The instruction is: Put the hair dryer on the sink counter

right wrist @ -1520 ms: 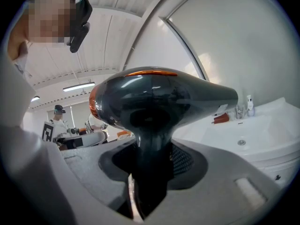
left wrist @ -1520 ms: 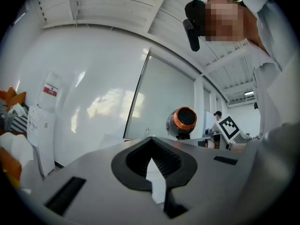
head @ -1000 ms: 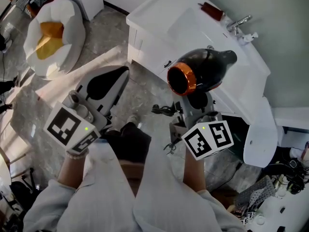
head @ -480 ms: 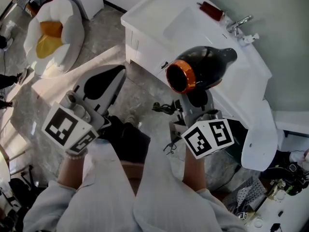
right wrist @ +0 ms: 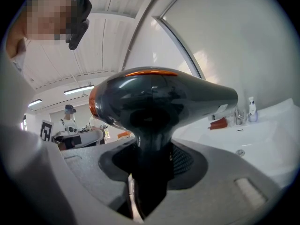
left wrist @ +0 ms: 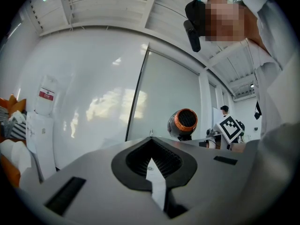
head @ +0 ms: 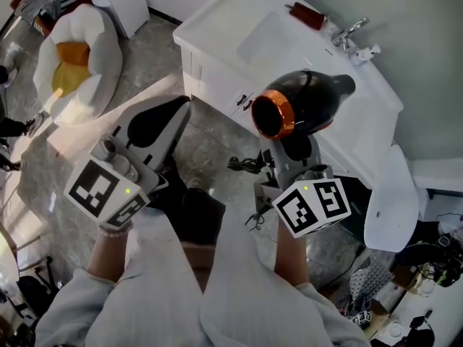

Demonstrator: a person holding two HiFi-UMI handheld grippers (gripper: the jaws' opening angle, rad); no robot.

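My right gripper (head: pixel 295 149) is clenched on the handle of the glossy black hair dryer with the orange-ringed nozzle (head: pixel 304 101), holding it upright in the air, not yet set down, by the front edge of the white sink counter (head: pixel 217 22). My left gripper (head: pixel 155 123) hangs empty over the floor, jaws closed together. To do this well I'd carry the dryer in over the flat top beside the basin (head: pixel 269 38), clear of the chrome tap (head: pixel 350 30), lower it until its body rests on the surface, and let go only then, minding the trailing black cord (head: pixel 244 166).
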